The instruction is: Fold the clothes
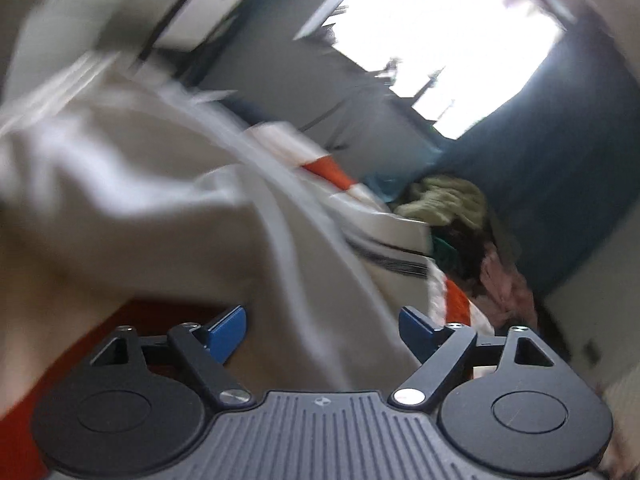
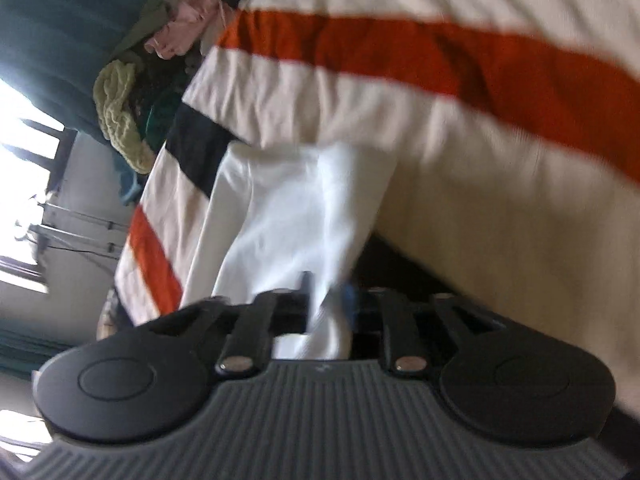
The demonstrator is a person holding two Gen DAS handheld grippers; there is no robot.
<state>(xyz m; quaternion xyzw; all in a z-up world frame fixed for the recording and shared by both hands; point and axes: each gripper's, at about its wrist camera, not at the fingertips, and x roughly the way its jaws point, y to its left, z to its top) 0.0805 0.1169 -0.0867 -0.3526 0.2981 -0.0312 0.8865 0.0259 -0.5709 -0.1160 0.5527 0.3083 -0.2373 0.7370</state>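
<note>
Folding day: the pale cream cloth garment (image 1: 140,200) is draped over the orange, white and black striped bedcover (image 2: 400,44), on the part of the bed nearest me. Both views are smeared by motion, so its outline and which part I am handling cannot be read.

My right tool (image 2: 328,288) stands narrow with a bunched fold of the garment (image 2: 280,208) running between its fingers. Whether the pads are biting the cloth or merely flanking it, I cannot tell through the blur. My left tool (image 1: 322,330) is wide, its blue pads (image 1: 228,332) well apart and clamped on nothing, with the garment lying just ahead of them.

As I judge it, the step in hand is laying one part of the garment over the rest, and doing it well comes down to the corners. The left tool should close on a single edge, not a thick bunch. The right should let go only once its fold lies flat on the bedcover. Both ends should be kept taut and level so that no crease is trapped underneath.

Toward the bed's far end, well apart from my work, sits a heap of unfolded clothes topped by a yellow-green knitted piece (image 1: 444,200) beside something pink (image 2: 180,32). A bright window (image 1: 440,40) glares beyond.
</note>
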